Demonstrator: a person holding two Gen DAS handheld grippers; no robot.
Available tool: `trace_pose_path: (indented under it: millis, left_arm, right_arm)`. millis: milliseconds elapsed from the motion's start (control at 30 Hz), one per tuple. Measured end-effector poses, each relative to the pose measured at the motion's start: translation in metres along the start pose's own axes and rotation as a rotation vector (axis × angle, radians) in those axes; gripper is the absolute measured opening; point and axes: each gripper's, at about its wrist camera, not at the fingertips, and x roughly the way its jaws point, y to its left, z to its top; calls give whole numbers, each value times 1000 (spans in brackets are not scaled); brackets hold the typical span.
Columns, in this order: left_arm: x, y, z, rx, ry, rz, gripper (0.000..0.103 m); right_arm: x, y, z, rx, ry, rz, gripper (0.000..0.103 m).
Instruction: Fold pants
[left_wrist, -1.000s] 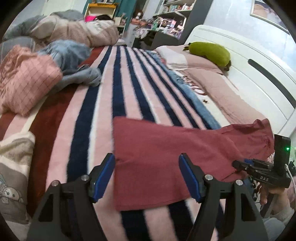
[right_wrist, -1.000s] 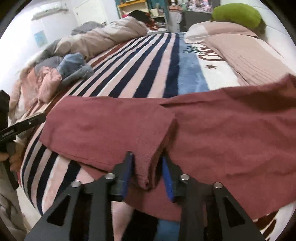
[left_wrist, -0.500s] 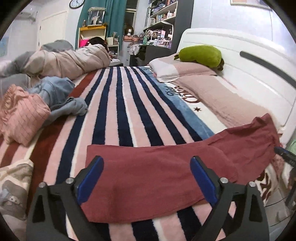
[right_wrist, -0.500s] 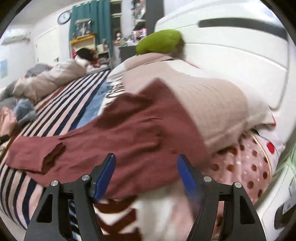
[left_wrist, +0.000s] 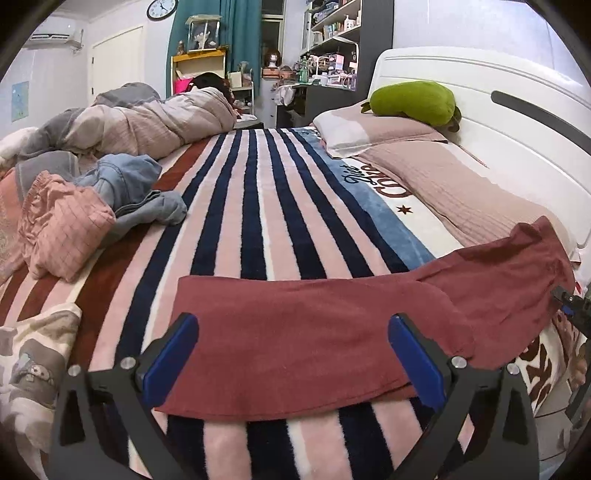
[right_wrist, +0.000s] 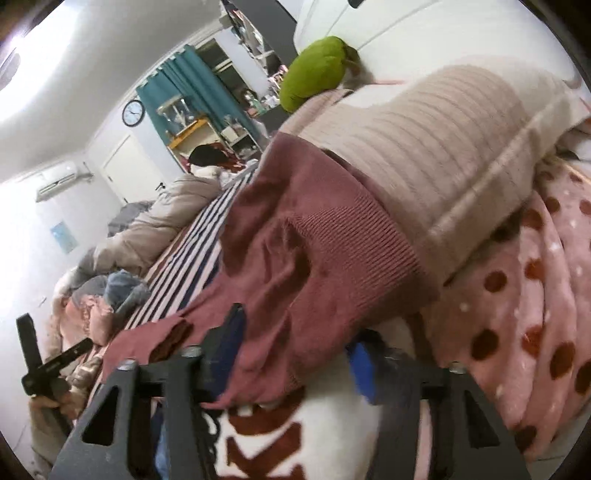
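The dark red pants (left_wrist: 317, 332) lie flat across the striped blanket (left_wrist: 258, 221), legs folded one on the other, waist end at the right on the pillow edge. My left gripper (left_wrist: 291, 354) is open and empty, its blue pads on either side of the leg end, just above it. In the right wrist view the ribbed waistband (right_wrist: 332, 251) lies against a beige pillow (right_wrist: 443, 155). My right gripper (right_wrist: 295, 354) is open with the waist cloth hanging between its fingers.
A pile of pink and denim clothes (left_wrist: 92, 206) lies at the left. A rolled duvet (left_wrist: 147, 122) sits at the far end. A green plush (left_wrist: 413, 99) rests on pillows by the white headboard (left_wrist: 517, 122). A polka-dot blanket (right_wrist: 535, 332) is at the right.
My right gripper let go of the folded leg, opened, and moved right to the waist end, rolling sideways. My left gripper drew back slightly and opened wider. The pants lie still.
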Motion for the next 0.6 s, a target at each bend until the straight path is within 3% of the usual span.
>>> trace_pose_path:
  millis: [33, 100, 400, 533, 600]
  left_arm:
    - [0, 0, 0, 0, 0, -5, 101]
    - [-1, 2, 0, 0, -6, -11, 101]
    - [-15, 25, -2, -43, -46, -76, 101]
    - [-23, 45, -4, -67, -62, -86, 101]
    - [-28, 56, -5, -82, -68, -91, 101]
  right_arm:
    - [0, 3, 2, -13, -1, -6, 14]
    - [1, 13, 5, -45, 12, -21, 6]
    - [-9, 79, 27, -168, -8, 47, 2]
    - [0, 138, 40, -262, 1, 120, 1]
    - [10, 166, 39, -334, 33, 70, 1]
